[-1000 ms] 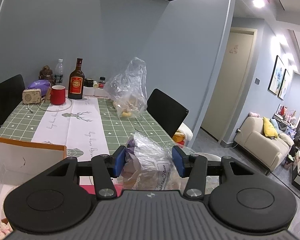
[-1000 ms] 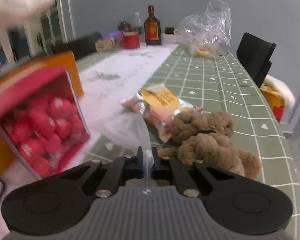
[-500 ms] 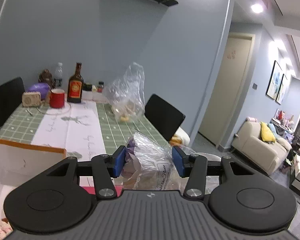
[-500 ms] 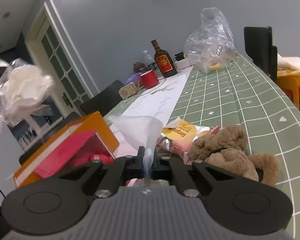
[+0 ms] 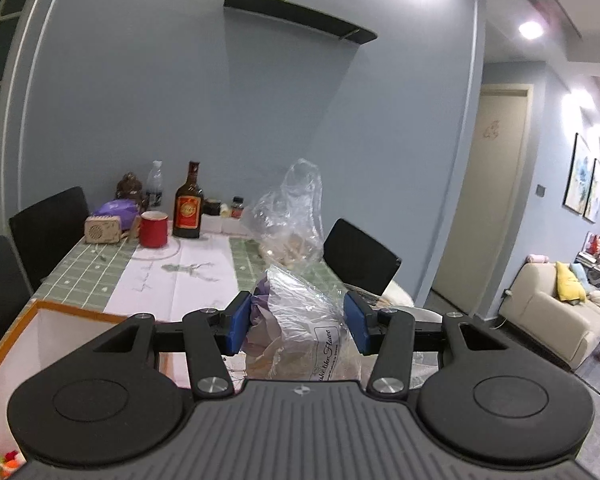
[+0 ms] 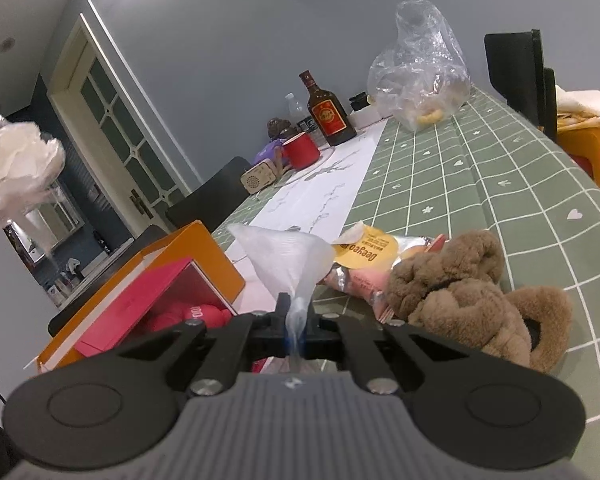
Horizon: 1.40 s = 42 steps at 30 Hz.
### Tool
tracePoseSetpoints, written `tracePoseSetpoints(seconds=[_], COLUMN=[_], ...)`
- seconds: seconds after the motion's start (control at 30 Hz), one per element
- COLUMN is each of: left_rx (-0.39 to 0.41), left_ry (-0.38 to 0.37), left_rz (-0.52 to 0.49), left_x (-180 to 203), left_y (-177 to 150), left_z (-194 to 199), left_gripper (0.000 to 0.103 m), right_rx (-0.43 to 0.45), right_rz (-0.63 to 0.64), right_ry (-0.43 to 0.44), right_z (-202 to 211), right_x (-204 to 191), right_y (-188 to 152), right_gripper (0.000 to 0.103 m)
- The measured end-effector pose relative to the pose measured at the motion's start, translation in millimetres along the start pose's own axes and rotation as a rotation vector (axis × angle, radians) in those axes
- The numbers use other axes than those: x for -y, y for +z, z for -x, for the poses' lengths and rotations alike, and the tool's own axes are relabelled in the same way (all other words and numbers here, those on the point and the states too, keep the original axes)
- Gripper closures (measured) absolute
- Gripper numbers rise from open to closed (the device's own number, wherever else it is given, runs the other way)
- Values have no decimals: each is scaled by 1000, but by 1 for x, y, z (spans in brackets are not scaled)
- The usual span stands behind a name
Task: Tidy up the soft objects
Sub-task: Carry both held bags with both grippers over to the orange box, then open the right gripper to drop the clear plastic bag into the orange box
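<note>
My left gripper (image 5: 298, 323) is shut on a flower bundle (image 5: 300, 328) in clear crinkled wrap, its blue pads (image 5: 238, 322) pressing both sides. It hangs above the table's near end, beside an orange-rimmed box (image 5: 40, 316). My right gripper (image 6: 296, 314) is shut on a thin translucent plastic bag (image 6: 284, 260) that fans upward from the closed jaws. Just right of it a brown plush bear (image 6: 460, 300) lies on the green checked tablecloth (image 6: 480, 168), with a yellow-and-pink snack packet (image 6: 364, 256) behind it. The orange box (image 6: 160, 280) at left holds red soft items.
At the table's far end stand a brown bottle (image 5: 188, 208), a red mug (image 5: 153, 229), a small speaker (image 5: 102, 231) and a big clear bag (image 6: 420, 76) of food. Black chairs (image 5: 360, 256) flank the table. A white wrapped bundle (image 6: 16, 164) shows at upper left.
The left gripper has risen and tipped upward with the bundle still in it. The right gripper rolled and lifted away from the box, and the plastic bag now fans out above its jaws.
</note>
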<state>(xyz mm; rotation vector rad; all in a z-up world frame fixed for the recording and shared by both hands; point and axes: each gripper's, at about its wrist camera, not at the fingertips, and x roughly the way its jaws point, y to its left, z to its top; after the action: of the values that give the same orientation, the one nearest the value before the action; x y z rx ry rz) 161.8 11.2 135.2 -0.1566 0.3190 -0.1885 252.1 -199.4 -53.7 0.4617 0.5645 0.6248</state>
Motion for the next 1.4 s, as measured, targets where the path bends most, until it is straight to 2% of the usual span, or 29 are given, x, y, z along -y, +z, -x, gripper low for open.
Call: tracePoseSetpoints(seconds=[0.3,0.37,0.5,0.67,0.87,0.97,1.03,1.2,1.3,1.4], left_rx=[1,5,52,61,101,77,61,38,11,-2], left_ry=[102,133,256,321,358,375,369,374,384,399], left_rz=[13,-7,-107,-118,-103,-110,-98,-67,-49,-42], left_x=[-13,-14,-15,-40,-72,-86,-96,-123,-136,-147], left_y=[5,5,-4,-12,-21,-26,-30,-40,-45,-49], left_z=[32,41,65,92,126,134,135,136,133,135], left_gripper=[46,46,46,46,46,46,46,46,46,46], right_rx=[49,53,90,152,148,102,38,-69,-190,-295], right_rz=[14,-3,13,64,110,199,248,444,520,586], right_ry=[29,41,24,87,207,213,208,151,141,82], right_z=[10,11,18,37,34,15,-5,-58,-103,-147], right_x=[-5,-4,-13,-52,-114,-151,-175,-232,-257,-276], right_y=[3,6,11,15,24,27,27,23,21,19], right_gripper=[102,102,102,102,102,102,102,102,102,102])
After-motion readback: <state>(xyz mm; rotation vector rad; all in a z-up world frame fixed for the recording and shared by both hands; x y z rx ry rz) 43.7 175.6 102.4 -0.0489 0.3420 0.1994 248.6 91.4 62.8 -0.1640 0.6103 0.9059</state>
